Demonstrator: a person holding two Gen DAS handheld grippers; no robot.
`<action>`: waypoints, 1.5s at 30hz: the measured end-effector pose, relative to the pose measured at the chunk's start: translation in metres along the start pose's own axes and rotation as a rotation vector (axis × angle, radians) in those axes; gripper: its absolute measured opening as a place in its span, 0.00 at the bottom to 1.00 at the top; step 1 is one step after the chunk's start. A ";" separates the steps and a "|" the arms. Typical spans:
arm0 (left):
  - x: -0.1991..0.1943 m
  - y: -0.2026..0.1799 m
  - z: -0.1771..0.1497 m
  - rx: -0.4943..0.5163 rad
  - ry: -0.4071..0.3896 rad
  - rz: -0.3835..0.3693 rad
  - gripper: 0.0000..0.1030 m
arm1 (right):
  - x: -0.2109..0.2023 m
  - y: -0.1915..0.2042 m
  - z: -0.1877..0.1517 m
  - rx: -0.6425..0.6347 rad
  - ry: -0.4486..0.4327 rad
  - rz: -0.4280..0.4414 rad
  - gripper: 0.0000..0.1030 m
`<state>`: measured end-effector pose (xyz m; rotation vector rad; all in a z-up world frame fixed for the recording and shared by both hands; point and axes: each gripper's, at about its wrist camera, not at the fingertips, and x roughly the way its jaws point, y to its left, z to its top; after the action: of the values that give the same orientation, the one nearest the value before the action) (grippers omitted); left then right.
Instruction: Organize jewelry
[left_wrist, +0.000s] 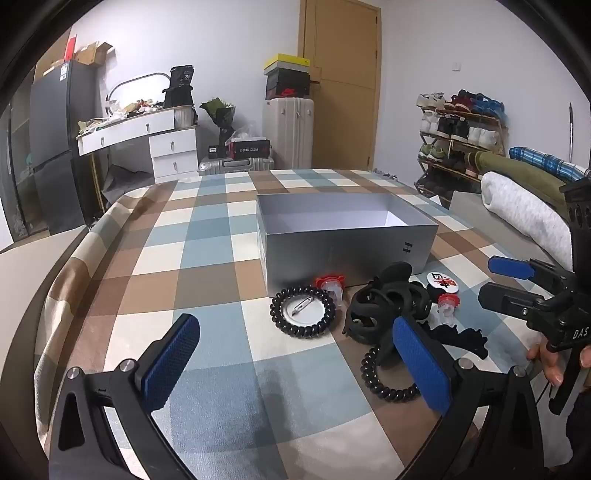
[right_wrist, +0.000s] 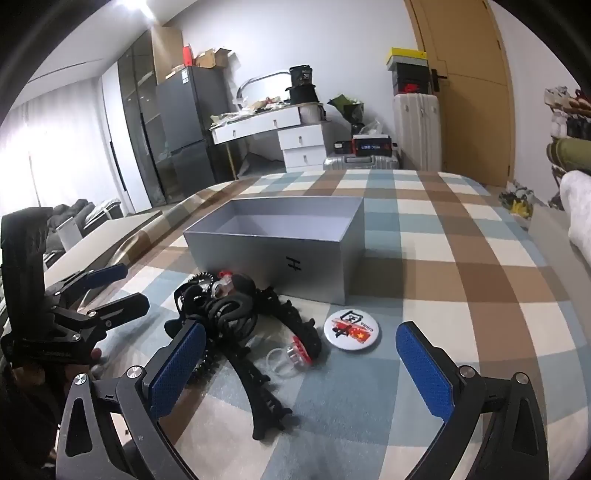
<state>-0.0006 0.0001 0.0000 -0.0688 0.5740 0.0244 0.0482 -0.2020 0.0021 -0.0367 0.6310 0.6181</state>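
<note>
Jewelry pieces lie in a loose heap on the checked cloth of the counter (left_wrist: 221, 229), just in front of the near wall of an open grey box (left_wrist: 347, 236).

In the left wrist view, lower centre, the left gripper (left_wrist: 295, 365) hangs over the cloth with its jaws wide apart and nothing between the blue pads. Its right pad covers part of a coiled black hair tie (left_wrist: 388, 384). Beyond it, mid-frame, a second coiled hair tie (left_wrist: 303, 312) rings a badge lying face down, pin upward. Only this view shows that pin side. At the right edge the right gripper (left_wrist: 498, 280) enters, pointing left, its jaws also apart, with fingers (left_wrist: 550, 365) of a hand beneath it.

The right wrist view shows the right gripper (right_wrist: 303, 365) tilted downward, jaws spread and empty. Only here does a long black hair claw (right_wrist: 258, 384) show fully, its long axis running from the bottom centre up toward the heap. Beside it lie a clear ring with a red top (right_wrist: 291, 356) and a white badge (right_wrist: 351, 328), face up. The left gripper (right_wrist: 118, 291) enters at the left edge, pointing right.

The box stands behind, its long axis crossing both frames.
</note>
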 end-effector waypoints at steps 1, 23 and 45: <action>0.000 0.000 0.000 -0.001 0.000 0.000 0.99 | -0.001 -0.001 0.000 -0.005 -0.002 -0.006 1.00; 0.002 -0.001 0.001 0.002 0.010 -0.003 0.99 | 0.005 -0.002 -0.003 0.002 0.027 0.008 1.00; 0.001 -0.001 0.001 0.001 0.007 -0.005 0.99 | 0.005 -0.003 -0.002 0.009 0.024 0.018 1.00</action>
<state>0.0009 -0.0004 0.0001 -0.0695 0.5809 0.0193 0.0517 -0.2023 -0.0024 -0.0301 0.6576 0.6330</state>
